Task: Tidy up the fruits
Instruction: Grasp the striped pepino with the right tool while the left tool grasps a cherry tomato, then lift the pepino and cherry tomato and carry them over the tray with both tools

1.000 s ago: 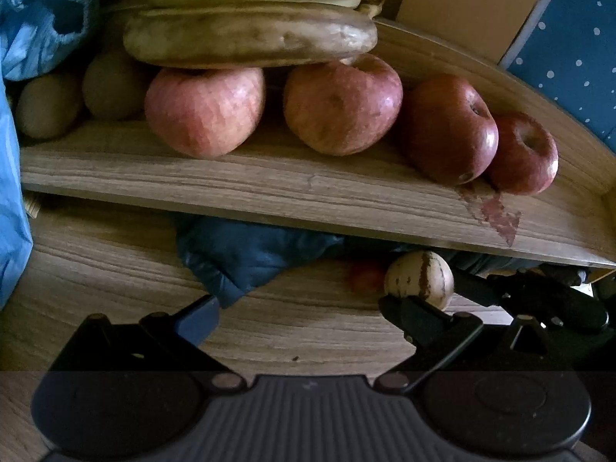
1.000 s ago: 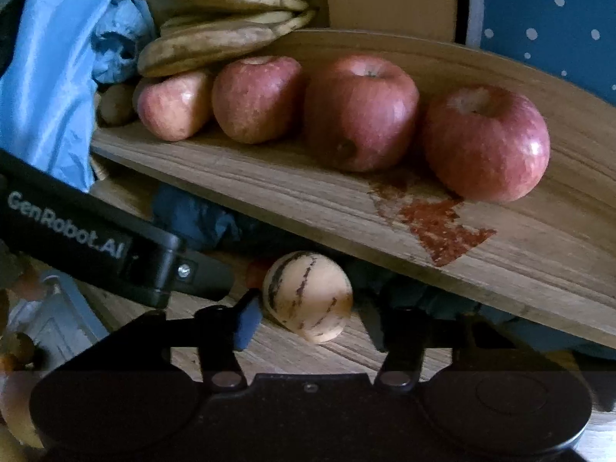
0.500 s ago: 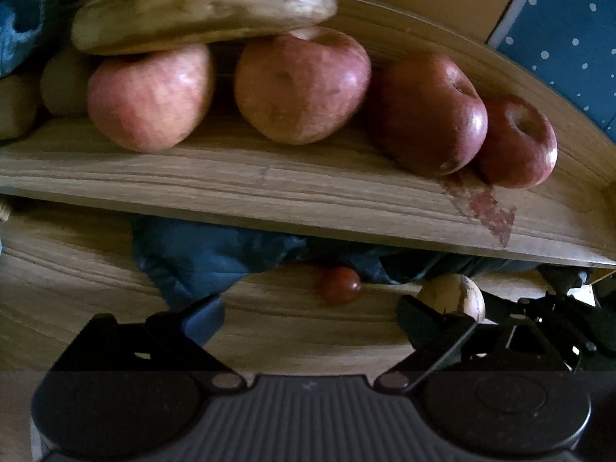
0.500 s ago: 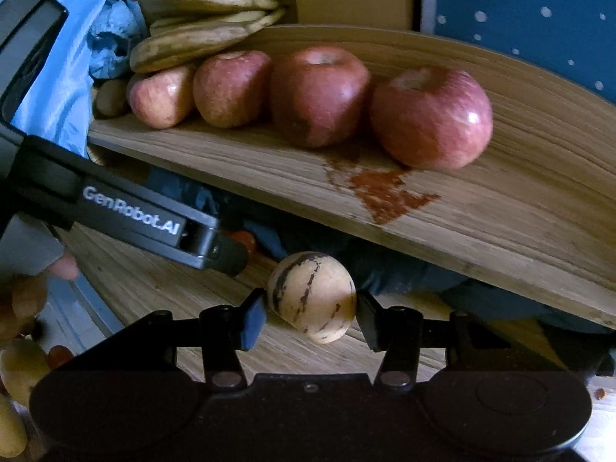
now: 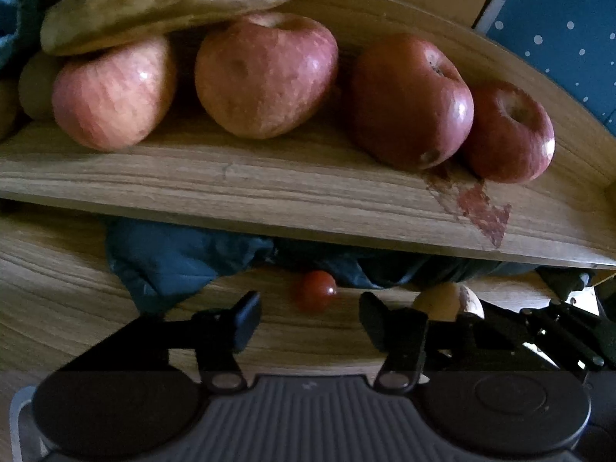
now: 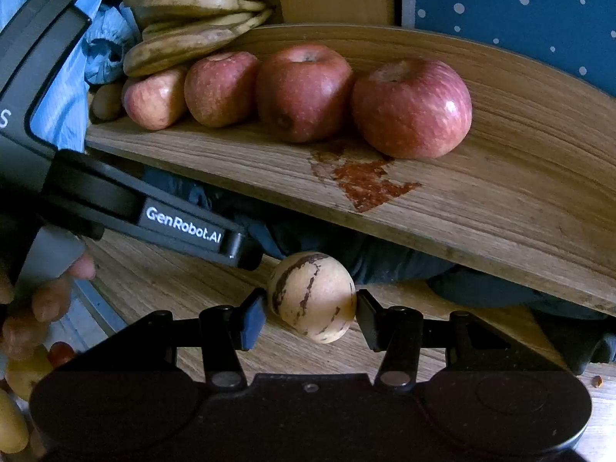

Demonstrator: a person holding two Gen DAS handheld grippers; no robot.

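Melon (image 6: pixel 312 296) clamped in right tongs (image 6: pixel 311 317); left tongs (image 5: pixel 310 317) apart, closing, tomato (image 5: pixel 315 290) shadowed ahead.

A curved wooden tray (image 6: pixel 500 208) carries four apples (image 6: pixel 304 92) in a row, bananas (image 6: pixel 192 34) at their left end — beneath the tray, the wooden tabletop (image 5: pixel 57 288) holds dark blue cloth (image 5: pixel 173 258) and a small red fruit (image 5: pixel 315 290).
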